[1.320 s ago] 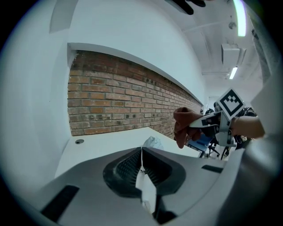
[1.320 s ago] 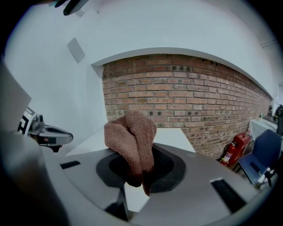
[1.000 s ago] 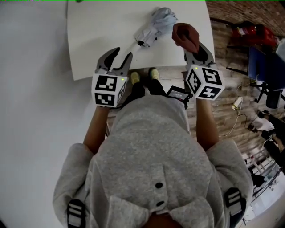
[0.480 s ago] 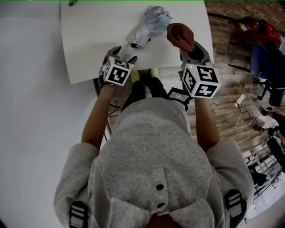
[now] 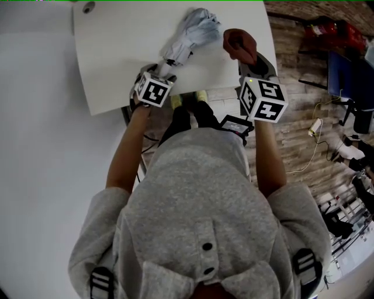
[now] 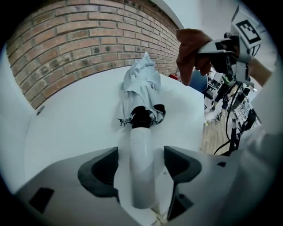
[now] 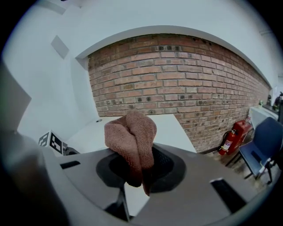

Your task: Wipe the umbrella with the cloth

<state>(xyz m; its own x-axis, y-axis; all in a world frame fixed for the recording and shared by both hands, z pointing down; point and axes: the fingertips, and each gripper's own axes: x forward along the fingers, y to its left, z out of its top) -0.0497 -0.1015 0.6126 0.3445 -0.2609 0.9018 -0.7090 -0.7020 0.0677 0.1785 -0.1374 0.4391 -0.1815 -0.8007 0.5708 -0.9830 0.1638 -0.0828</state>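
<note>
A folded light-grey umbrella (image 5: pixel 190 32) lies on the white table (image 5: pixel 117 52), its white handle (image 6: pixel 141 167) pointing toward me. My left gripper (image 5: pixel 159 70) points steeply down at the table's near edge. It stands open with the handle between its jaws, and a gap shows on each side of the handle. In the left gripper view the umbrella's canopy (image 6: pixel 140 86) lies bunched beyond the handle. My right gripper (image 5: pixel 251 58) hovers at the table's right edge, shut on a bunched brown cloth (image 5: pixel 239 44). The cloth (image 7: pixel 132 137) sticks up from between that gripper's jaws.
A brick wall (image 7: pixel 177 75) stands behind the table. To the right of the table are a red fire extinguisher (image 7: pixel 230 139), a blue chair (image 7: pixel 261 150) and cables on the wooden floor (image 5: pixel 304 157). A round hole (image 5: pixel 88 7) sits at the table's far left corner.
My left gripper has dropped to the table's near edge, tilted downward and opened around the umbrella handle. The right gripper with the cloth has shifted only a little.
</note>
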